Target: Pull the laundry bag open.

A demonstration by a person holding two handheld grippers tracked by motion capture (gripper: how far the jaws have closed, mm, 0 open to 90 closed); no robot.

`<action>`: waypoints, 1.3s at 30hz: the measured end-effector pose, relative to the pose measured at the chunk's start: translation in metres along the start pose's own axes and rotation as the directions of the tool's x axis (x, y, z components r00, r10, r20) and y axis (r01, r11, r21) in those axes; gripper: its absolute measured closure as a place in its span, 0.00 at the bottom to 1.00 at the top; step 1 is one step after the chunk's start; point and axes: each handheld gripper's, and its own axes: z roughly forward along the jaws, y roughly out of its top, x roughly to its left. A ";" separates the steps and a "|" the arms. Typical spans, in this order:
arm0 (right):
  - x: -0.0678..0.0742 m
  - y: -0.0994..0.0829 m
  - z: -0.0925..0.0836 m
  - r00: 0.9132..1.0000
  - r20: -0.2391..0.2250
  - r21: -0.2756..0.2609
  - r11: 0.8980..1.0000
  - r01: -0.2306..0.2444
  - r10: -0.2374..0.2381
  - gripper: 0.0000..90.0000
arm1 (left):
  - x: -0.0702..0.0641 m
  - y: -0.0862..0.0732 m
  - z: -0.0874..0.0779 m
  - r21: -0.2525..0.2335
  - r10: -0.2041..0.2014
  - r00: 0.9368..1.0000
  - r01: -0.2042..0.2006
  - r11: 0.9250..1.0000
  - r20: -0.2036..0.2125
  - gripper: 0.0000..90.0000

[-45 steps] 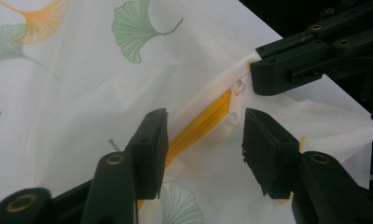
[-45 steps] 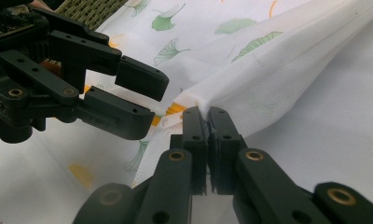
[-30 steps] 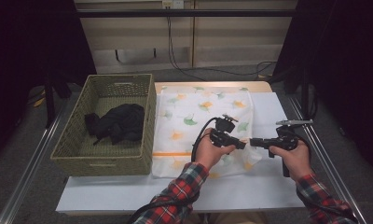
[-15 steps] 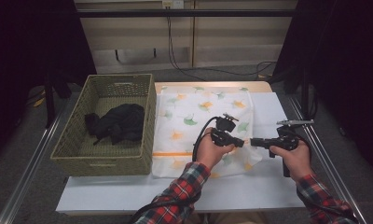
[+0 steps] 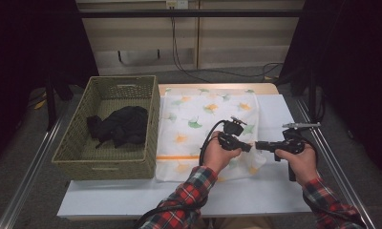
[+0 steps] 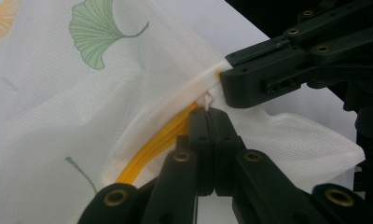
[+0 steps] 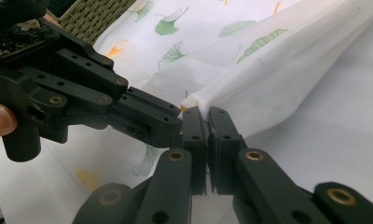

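Observation:
A white cloth [image 5: 203, 112] printed with green and orange ginkgo leaves lies spread on the table. Both grippers meet tip to tip at its near right corner and hold that edge lifted. In the left gripper view, my left gripper [image 6: 208, 112] has just been closing and is now shut on the cloth's [image 6: 58, 116] hem, beside an orange seam [image 6: 152, 144]. My right gripper [image 7: 205, 114] is shut on the same hem of the cloth [image 7: 268, 84], right next to the left one [image 7: 170, 126]. In the high view the left gripper [image 5: 249, 145] and right gripper [image 5: 257, 144] almost touch.
A woven basket [image 5: 153, 119] stands to the left of the cloth, with a black garment [image 5: 120, 125] inside. The white table [image 5: 275, 191] shows bare along its near edge and at the right. Metal rails run along both sides.

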 end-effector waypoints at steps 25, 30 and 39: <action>-0.001 0.000 0.000 1.000 -0.013 -0.007 1.000 -0.011 0.011 0.97 | -0.001 -0.005 0.004 -0.034 0.025 0.999 -0.026 0.999 -0.023 1.00; -0.002 0.000 -0.002 0.999 -0.019 0.003 0.999 -0.032 0.032 0.97 | -0.003 -0.004 0.002 -0.007 0.024 0.999 -0.024 1.000 -0.031 1.00; -0.003 0.000 -0.006 0.999 -0.023 0.001 0.999 -0.037 0.037 0.97 | -0.003 0.000 -0.005 -0.008 -0.018 1.000 0.018 1.000 -0.007 1.00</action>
